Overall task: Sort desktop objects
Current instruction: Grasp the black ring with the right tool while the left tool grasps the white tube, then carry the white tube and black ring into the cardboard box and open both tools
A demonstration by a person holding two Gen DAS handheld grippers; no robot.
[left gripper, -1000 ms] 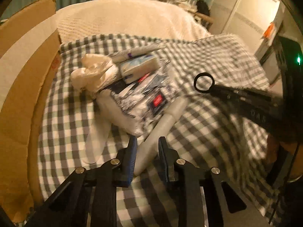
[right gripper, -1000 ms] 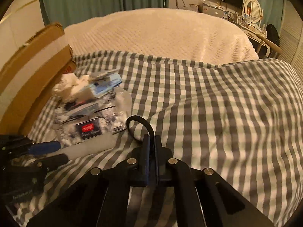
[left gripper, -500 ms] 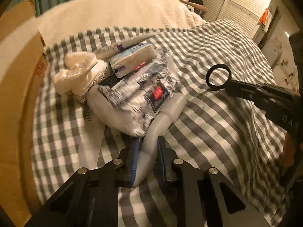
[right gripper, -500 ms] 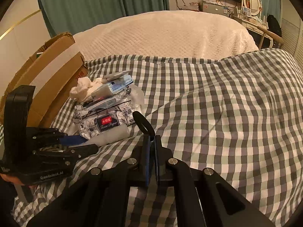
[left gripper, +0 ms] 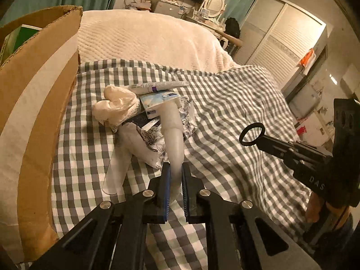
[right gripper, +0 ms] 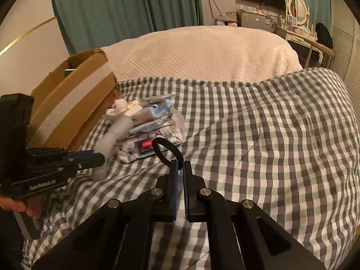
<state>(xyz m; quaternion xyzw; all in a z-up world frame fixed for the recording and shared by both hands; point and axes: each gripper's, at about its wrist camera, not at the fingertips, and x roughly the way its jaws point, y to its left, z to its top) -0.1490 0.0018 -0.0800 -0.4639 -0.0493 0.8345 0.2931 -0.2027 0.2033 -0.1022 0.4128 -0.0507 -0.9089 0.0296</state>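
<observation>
My left gripper is shut on a long translucent white tube and holds it tilted up above the checked cloth; it also shows in the right wrist view. My right gripper is shut on a black ring, also seen in the left wrist view, held above the cloth. A pile lies on the cloth: a floral tissue pack, a blue-white packet, a thin tube and a crumpled white bag.
An open cardboard box stands at the left edge of the checked cloth. A clear flat strip lies near the pile. A cream quilt covers the bed behind. Wardrobe and dresser stand at the far right.
My left gripper has closed on the white tube and lifted it off the cloth, tilting its far end up. My right gripper rose a little with the ring.
</observation>
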